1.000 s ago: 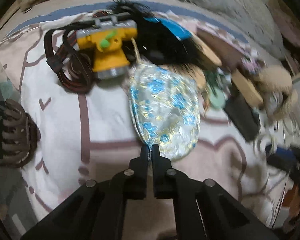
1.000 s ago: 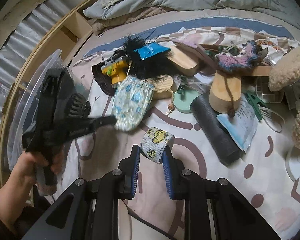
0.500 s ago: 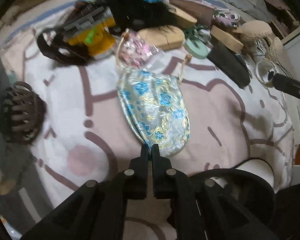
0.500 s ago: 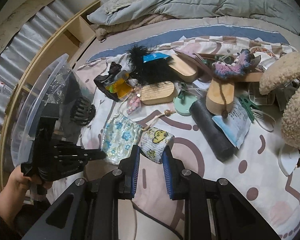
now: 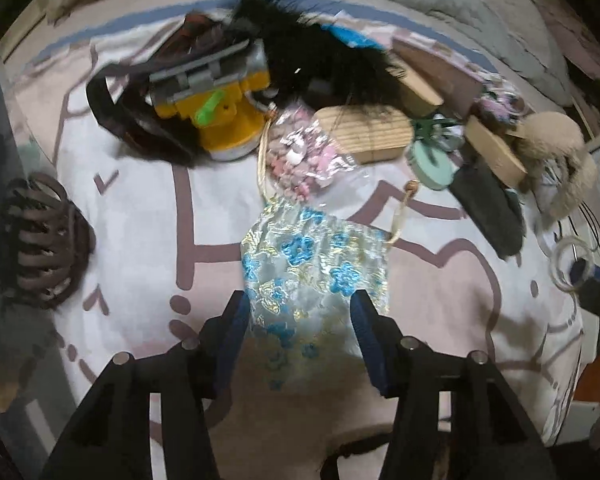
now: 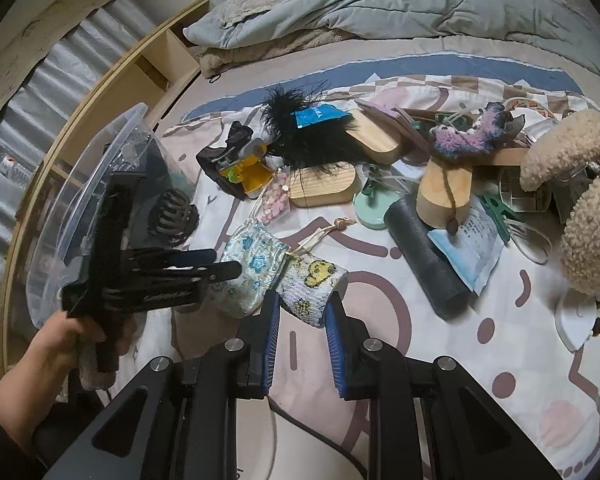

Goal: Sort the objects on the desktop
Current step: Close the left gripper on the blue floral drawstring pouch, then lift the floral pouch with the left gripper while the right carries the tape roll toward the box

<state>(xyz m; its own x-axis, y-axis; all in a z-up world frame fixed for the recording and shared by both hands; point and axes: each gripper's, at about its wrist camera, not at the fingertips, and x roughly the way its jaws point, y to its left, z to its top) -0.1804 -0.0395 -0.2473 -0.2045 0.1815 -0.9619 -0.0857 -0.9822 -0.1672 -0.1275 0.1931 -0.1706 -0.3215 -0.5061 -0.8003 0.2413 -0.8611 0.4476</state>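
A silver drawstring pouch with blue flowers [image 5: 316, 272] lies on the patterned bed sheet; it also shows in the right wrist view [image 6: 248, 272]. My left gripper [image 5: 298, 312] is open, its jaws either side of the pouch's near end; it appears in the right wrist view [image 6: 224, 264]. My right gripper [image 6: 302, 312] is shut on a roll of tape printed with yellow ducks [image 6: 312, 284], which touches the pouch.
A clear plastic bin [image 6: 88, 196] stands at the left bed edge. A brown claw hair clip [image 5: 36, 240], yellow toy [image 5: 216, 108], black feather piece [image 5: 316, 56], pink bead bag [image 5: 300, 156], wooden blocks [image 6: 324, 188], dark cylinder [image 6: 424, 256] and plush toy [image 6: 580, 200] crowd the sheet.
My left gripper dragged the pouch toward the near side, then opened, with the pouch lying between its jaws. My right gripper kept hold of the duck tape roll.
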